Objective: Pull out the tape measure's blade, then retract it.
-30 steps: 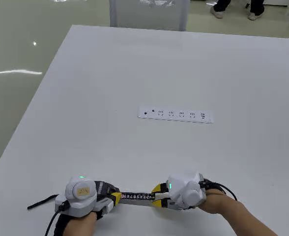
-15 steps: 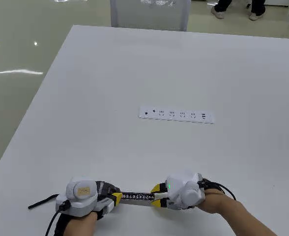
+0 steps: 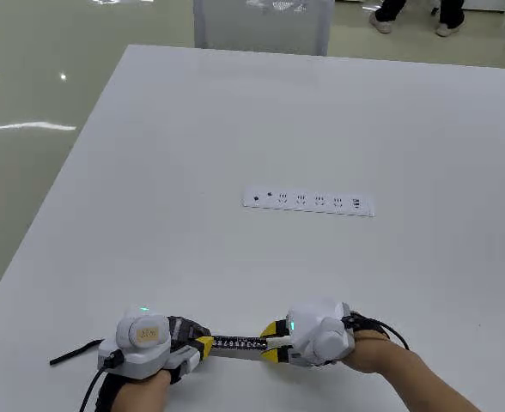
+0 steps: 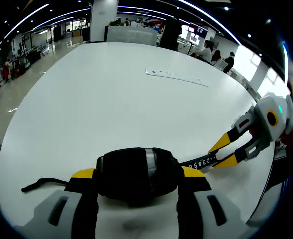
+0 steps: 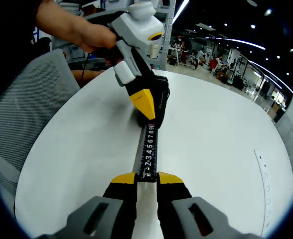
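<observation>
The black tape measure case sits between the yellow-tipped jaws of my left gripper, which is shut on it near the table's front edge. Its black blade with white numbers runs out flat over the white table to my right gripper, shut on the blade's end. In the head view the short length of blade spans between the left gripper and the right gripper. From the left gripper view the right gripper pinches the blade.
A white power strip lies mid-table beyond the grippers. A black strap trails left of the case. A grey chair back stands at the table's far edge. People's feet show at the far right.
The right gripper has drifted slightly left toward the case, so the exposed blade looks a little shorter. The left gripper has stayed put.
</observation>
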The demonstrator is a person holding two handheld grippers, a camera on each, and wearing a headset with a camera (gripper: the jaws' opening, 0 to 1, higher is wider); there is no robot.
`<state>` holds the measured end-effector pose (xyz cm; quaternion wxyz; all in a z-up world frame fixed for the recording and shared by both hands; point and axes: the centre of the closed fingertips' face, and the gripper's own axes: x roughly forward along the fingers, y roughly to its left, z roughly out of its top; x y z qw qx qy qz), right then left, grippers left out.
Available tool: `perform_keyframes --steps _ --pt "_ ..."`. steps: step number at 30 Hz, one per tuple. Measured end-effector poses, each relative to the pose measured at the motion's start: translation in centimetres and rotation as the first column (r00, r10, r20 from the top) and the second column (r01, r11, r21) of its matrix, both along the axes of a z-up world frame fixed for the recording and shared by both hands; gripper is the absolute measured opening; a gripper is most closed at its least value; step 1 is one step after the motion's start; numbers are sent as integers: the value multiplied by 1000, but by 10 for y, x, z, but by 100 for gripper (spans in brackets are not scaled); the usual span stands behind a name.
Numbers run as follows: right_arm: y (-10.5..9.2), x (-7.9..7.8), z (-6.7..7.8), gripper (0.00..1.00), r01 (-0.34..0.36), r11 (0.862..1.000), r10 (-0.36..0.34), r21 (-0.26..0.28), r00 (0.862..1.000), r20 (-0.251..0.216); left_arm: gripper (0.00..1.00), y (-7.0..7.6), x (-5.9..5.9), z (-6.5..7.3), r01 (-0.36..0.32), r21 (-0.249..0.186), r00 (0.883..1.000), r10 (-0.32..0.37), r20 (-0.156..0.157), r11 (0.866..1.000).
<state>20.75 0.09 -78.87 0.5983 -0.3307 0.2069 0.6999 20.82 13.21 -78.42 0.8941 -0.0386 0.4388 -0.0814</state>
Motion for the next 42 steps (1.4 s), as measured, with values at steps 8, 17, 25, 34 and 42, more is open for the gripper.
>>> perform_keyframes --steps 8,17,25,34,42 --pt "1 0 0 14 -1 1000 1 0 1000 0 60 -1 0 0 3 0 1000 -3 0 1000" --pt "3 0 0 14 1 1000 -1 0 1000 -1 59 -2 2 -1 0 4 1000 0 -1 1000" --pt "7 0 0 14 0 1000 0 5 1000 0 59 -4 2 -1 2 0 1000 -2 -2 1000" --pt "11 -1 0 14 -2 1000 2 8 1000 -1 59 -3 2 -2 4 -3 1000 -4 -2 1000" --pt "13 -1 0 14 -2 1000 2 10 1000 0 59 -1 0 -1 2 -4 1000 -2 -3 1000"
